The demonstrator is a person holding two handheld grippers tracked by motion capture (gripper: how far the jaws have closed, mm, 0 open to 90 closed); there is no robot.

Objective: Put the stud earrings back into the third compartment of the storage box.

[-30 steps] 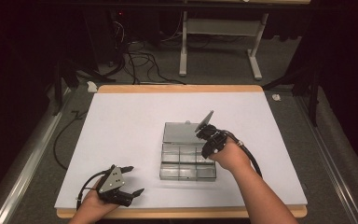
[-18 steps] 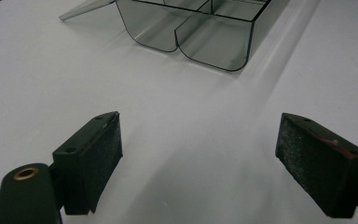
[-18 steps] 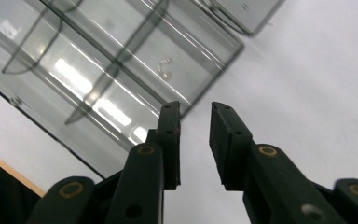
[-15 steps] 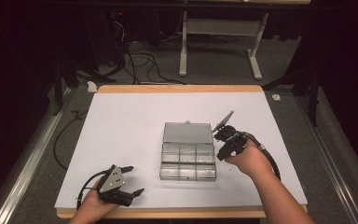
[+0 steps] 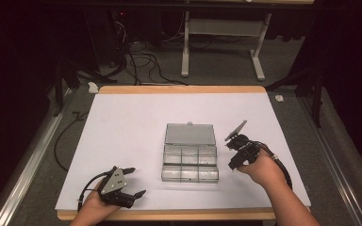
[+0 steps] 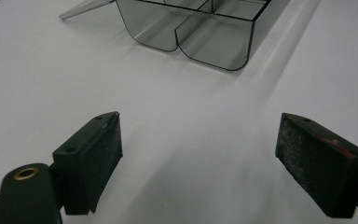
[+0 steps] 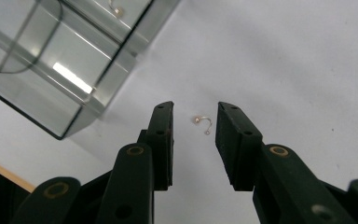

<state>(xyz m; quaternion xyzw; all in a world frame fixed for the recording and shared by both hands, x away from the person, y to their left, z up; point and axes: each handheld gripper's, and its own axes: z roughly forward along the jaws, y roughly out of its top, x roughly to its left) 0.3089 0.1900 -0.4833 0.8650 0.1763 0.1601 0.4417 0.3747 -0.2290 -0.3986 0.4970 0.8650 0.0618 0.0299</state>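
A clear plastic compartment box (image 5: 189, 162) lies mid-table with its lid (image 5: 190, 134) folded open at the far side. In the right gripper view a tiny pearl earring (image 7: 201, 123) with a curved hook lies on the white mat, between my right gripper's (image 7: 195, 122) parted jaws; a second small earring (image 7: 115, 9) sits inside the box (image 7: 60, 56). From above, the right gripper (image 5: 233, 165) points down just right of the box. My left gripper (image 5: 135, 181) rests near the front left, open and empty, with the box corner (image 6: 200, 32) ahead of it.
The white mat (image 5: 122, 127) covers the wooden table (image 5: 179, 89). A cable (image 5: 280, 165) trails from the right gripper over the mat. Beyond the table are floor cables (image 5: 136, 56) and a white stand's legs (image 5: 221, 44). Metal rails (image 5: 23, 160) run along both sides.
My right gripper has left the spot over the box and moved right and toward the front, coming down over the earring on the mat. The left gripper has stayed put.
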